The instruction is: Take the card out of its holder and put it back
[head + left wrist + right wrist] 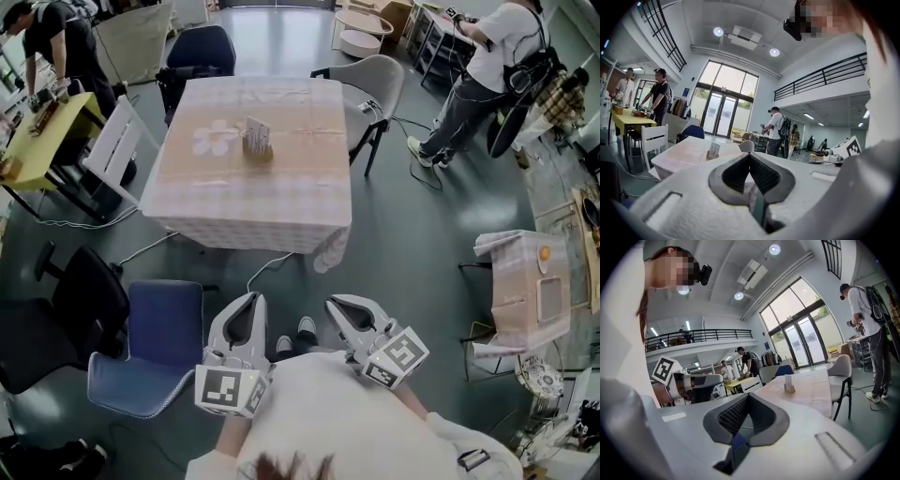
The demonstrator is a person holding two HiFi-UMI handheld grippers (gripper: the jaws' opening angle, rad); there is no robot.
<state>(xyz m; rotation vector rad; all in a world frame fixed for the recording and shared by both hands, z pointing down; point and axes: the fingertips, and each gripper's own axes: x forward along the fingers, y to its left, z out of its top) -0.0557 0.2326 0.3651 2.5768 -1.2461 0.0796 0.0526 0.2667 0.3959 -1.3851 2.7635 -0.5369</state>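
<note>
Left hand-held gripper (251, 300) tucked near the body, jaws together, empty. Card (256, 131) stands upright in its holder (258, 151) on the bench (281, 202), well ahead, so nothing's w/in reach. Right hand-held gripper (339, 304) likewise closed on nothing, prob. no need to open til closer.

2 grippers (251, 298) (335, 303), 1 card (257, 129), 1 holder (257, 150), 2 checked tablecloths (281, 192) (511, 272), 1 yellow table (52, 131)
</note>
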